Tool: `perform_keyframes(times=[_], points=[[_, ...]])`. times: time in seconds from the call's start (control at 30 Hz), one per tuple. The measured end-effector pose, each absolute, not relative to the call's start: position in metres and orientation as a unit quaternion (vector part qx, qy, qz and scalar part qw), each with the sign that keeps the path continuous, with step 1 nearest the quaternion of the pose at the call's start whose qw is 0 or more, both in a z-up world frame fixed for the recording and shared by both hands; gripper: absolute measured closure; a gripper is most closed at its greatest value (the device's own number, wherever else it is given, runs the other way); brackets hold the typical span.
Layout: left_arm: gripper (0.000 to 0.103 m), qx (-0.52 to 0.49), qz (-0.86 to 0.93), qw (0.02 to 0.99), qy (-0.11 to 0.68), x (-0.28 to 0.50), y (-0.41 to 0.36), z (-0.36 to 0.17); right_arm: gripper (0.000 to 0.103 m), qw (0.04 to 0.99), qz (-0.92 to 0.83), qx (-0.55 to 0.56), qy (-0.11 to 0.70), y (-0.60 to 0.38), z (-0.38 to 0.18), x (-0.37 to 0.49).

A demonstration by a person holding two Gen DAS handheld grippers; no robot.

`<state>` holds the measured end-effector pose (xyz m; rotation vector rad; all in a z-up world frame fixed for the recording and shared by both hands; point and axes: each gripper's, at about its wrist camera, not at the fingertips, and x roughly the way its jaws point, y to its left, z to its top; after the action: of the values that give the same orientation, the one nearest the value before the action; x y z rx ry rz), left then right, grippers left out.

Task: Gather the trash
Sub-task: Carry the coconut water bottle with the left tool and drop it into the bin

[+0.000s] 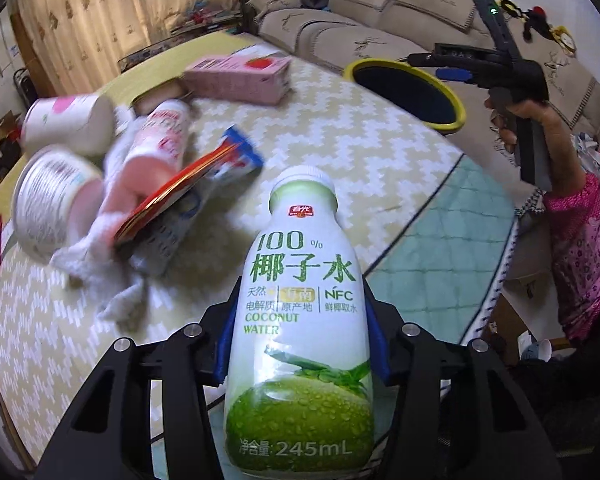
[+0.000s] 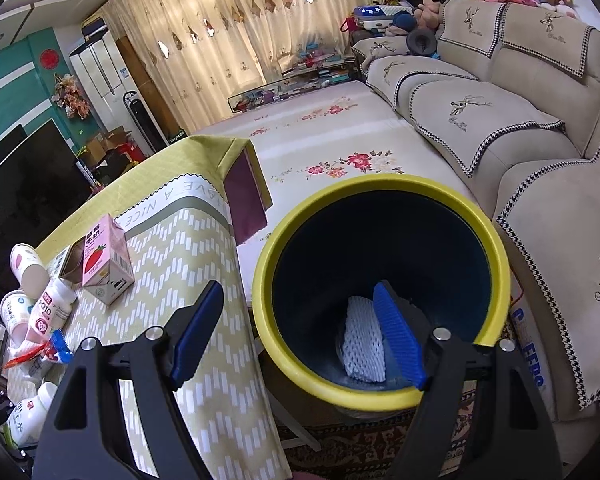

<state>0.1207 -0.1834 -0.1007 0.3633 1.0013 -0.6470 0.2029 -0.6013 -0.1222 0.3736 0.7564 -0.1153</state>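
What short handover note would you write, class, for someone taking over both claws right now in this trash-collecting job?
Left claw: shut on the coconut water bottle, held above the table.
Right claw: open, empty, over the yellow-rimmed bin.
Done: white foam netting lies in the bin.
Left: bin the bottle, then clear the pink carton, cups, pink bottle and wrappers from the table.

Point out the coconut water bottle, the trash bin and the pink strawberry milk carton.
coconut water bottle [image 1: 300,320]: left wrist view, on its white label.
trash bin [image 2: 380,182]: right wrist view, on its yellow far rim.
strawberry milk carton [image 2: 100,254]: right wrist view, on its pink front face.
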Motion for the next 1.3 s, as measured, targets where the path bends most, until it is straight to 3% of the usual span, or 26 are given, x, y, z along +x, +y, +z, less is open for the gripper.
perform_keyframes(times=[0.8, 1.3], points=[[0.052, 0.213, -0.406, 0.794, 0.399, 0.168, -0.341, -0.073, 0.03, 0.919, -0.113, 0.213, 0.313, -0.669, -0.104, 0.137], [0.051, 0.212, -0.415, 0.759, 0.454, 0.263, -0.501, -0.115, 0.03, 0.905, -0.151, 0.238, 0.32, -0.705, -0.117, 0.12]])
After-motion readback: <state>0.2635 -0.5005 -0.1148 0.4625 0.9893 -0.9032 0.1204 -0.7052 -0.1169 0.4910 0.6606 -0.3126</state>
